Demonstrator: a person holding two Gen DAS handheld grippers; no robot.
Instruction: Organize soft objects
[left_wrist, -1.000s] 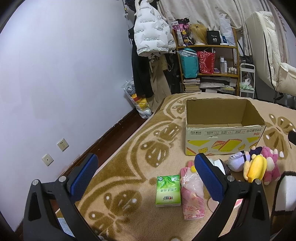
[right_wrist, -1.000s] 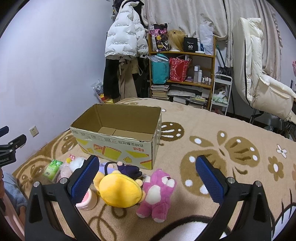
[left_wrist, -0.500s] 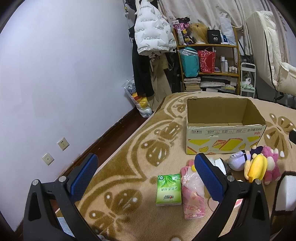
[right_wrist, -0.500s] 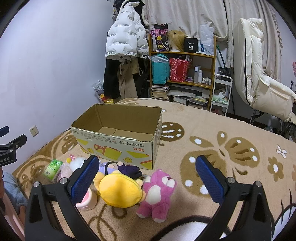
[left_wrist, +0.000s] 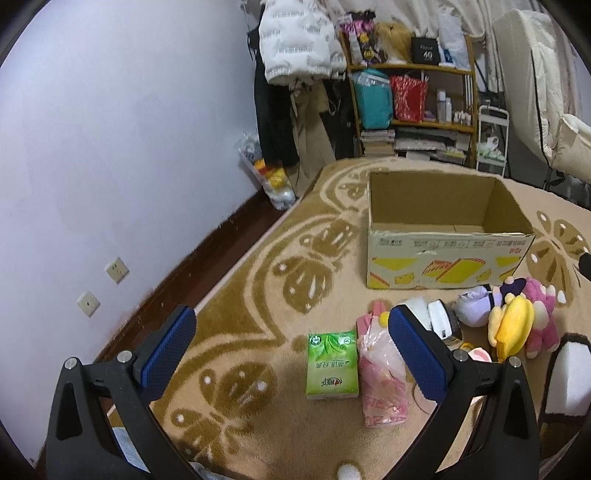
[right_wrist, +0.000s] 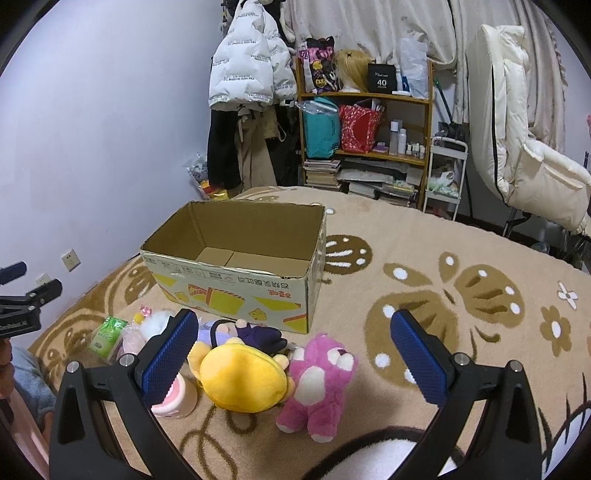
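An open, empty cardboard box (left_wrist: 447, 254) (right_wrist: 236, 291) stands on the patterned rug. In front of it lie a yellow plush (right_wrist: 243, 378) (left_wrist: 511, 326), a pink plush bear (right_wrist: 319, 378) (left_wrist: 543, 317), a purple plush (right_wrist: 258, 334) (left_wrist: 474, 304), a green tissue pack (left_wrist: 332, 365) (right_wrist: 107, 332) and a pink plastic bag (left_wrist: 382, 384). My left gripper (left_wrist: 291, 350) hovers open above the tissue pack. My right gripper (right_wrist: 295, 347) is open above the yellow and pink plushes. Both hold nothing.
A pink cup (right_wrist: 173, 400) sits beside the yellow plush. A shelf (right_wrist: 364, 144) with bags and books, hanging coats (right_wrist: 243, 110) and a cream chair (right_wrist: 524, 155) stand beyond the rug. The wall (left_wrist: 110, 147) and dark floor strip run along the left. A person's sleeve (right_wrist: 26, 384) shows low left.
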